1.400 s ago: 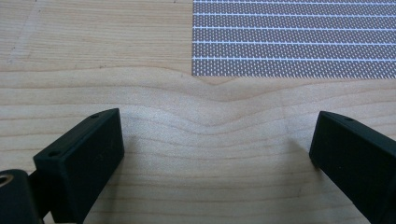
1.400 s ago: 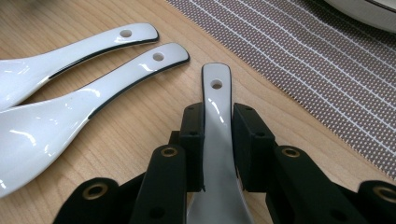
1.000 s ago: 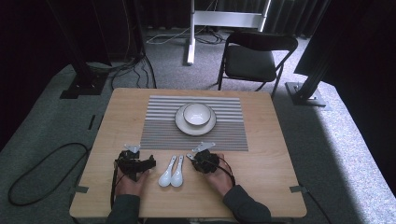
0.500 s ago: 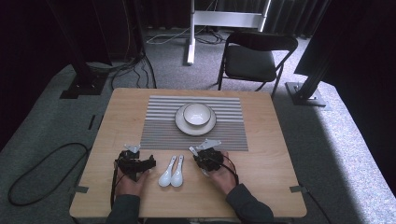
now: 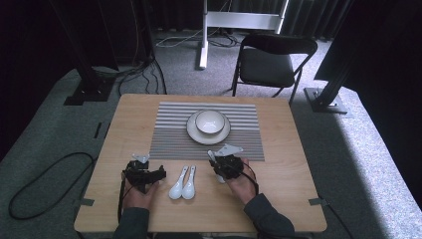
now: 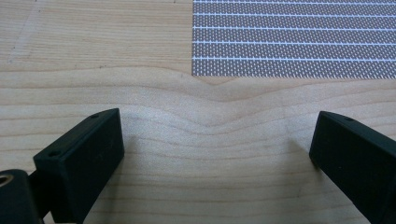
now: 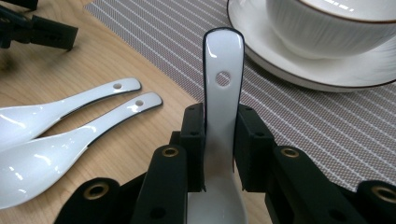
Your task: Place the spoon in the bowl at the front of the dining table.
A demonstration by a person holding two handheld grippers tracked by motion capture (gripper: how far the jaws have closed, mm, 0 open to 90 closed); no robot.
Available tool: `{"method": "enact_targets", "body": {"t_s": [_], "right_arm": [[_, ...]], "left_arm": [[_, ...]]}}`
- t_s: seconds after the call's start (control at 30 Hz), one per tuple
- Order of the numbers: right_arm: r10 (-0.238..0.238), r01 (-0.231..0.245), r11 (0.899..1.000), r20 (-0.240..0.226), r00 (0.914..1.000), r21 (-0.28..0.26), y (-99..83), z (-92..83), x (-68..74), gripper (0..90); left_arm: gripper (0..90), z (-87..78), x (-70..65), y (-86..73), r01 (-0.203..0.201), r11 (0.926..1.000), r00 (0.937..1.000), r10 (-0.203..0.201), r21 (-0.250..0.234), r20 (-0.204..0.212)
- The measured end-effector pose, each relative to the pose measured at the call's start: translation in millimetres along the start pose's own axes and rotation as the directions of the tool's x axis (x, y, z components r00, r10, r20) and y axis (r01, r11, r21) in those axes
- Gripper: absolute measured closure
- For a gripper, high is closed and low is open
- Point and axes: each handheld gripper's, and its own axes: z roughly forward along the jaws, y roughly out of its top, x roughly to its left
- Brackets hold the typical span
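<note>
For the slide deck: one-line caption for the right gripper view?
Right gripper clamps a white spoon by its handle, near two spoons on the table.

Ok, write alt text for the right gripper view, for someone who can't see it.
The right gripper is shut on a white spoon, whose handle points toward a bowl standing on a plate on a striped mat. Two more spoons lie side by side on the wooden table at left.

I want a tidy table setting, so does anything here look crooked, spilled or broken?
Nothing stands out. The bowl sits centred on its plate on the striped mat, two spoons lie side by side, and the right gripper holds a third spoon intact.
</note>
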Motion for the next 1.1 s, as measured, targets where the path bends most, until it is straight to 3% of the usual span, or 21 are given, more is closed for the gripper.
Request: {"method": "enact_targets", "body": {"t_s": [0.63,1.03,1.1], "right_arm": [[-0.009,0.009,0.998,0.012,0.9999,-0.069,12.4,-4.5,-8.9,75.3],[0.022,-0.022,0.995,0.003,0.9998,-0.102,18.8,-8.8,-22.5,75.3],[0.040,-0.042,0.992,-0.020,0.9990,-0.116,20.5,-10.0,-28.1,75.3]], "left_arm": [[3.3,0.1,0.0,0.0,0.000,1.0000,1.0000,0.000,-0.001,0.000],[3.4,0.1,0.0,-0.1,0.000,1.0000,1.0000,0.000,-0.002,0.000],[3.4,0.1,0.0,-0.1,0.001,1.0000,1.0000,-0.001,-0.002,0.000]]}}
